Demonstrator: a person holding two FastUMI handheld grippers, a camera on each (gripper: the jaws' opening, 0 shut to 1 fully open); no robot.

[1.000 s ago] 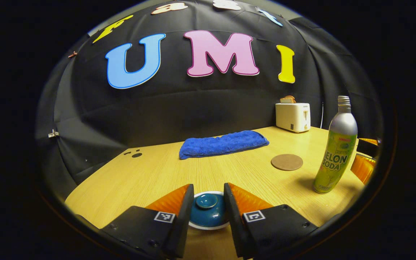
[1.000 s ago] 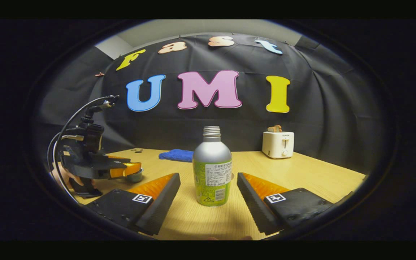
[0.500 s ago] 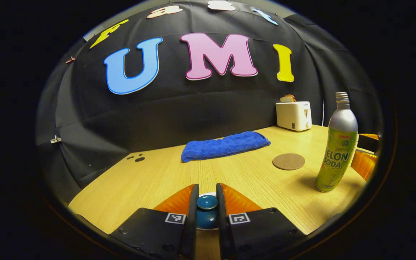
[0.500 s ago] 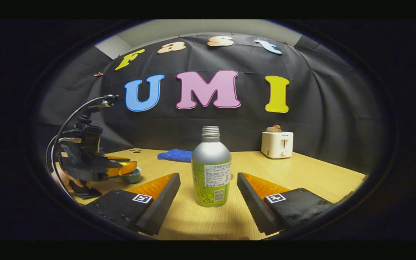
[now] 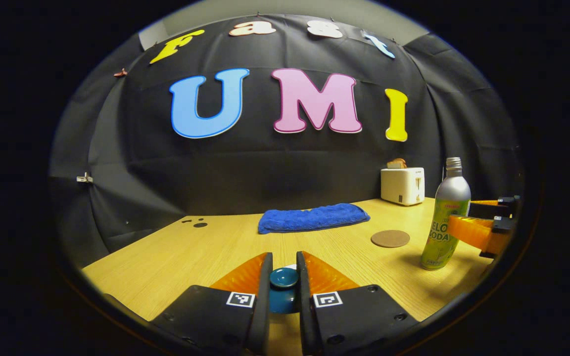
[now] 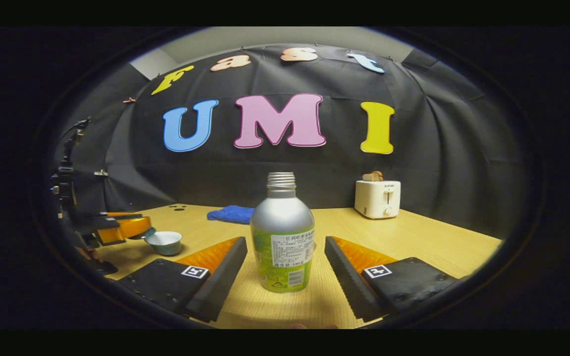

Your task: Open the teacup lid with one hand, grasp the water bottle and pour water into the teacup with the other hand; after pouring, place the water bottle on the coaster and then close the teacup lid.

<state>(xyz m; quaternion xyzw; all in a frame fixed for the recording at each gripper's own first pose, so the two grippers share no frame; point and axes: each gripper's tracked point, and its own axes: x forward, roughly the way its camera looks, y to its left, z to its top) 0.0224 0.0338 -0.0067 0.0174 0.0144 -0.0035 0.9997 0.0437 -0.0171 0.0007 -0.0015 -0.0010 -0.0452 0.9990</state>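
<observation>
In the left gripper view, the left gripper [image 5: 283, 277] is seen closed on the knob of the teal teacup lid [image 5: 284, 278], one finger pressed on each side; in the right gripper view the same gripper [image 6: 134, 228] is seen at the far left with the lid raised clear of the uncovered teacup [image 6: 164, 243], which stands on the wooden table [image 6: 413, 237] just beside and below it. The right gripper [image 6: 285, 264] is held wide open; the water bottle [image 6: 282, 234] stands upright between its fingers with a gap visible on each side; the bottle neck is uncapped. In the left gripper view, the round coaster [image 5: 390, 239] lies bare on the table, near the bottle [image 5: 444, 218] and apart from it; a blue towel [image 5: 313, 218] lies behind the coaster; a white toaster [image 5: 402, 185] stands at the rear against the wall.
</observation>
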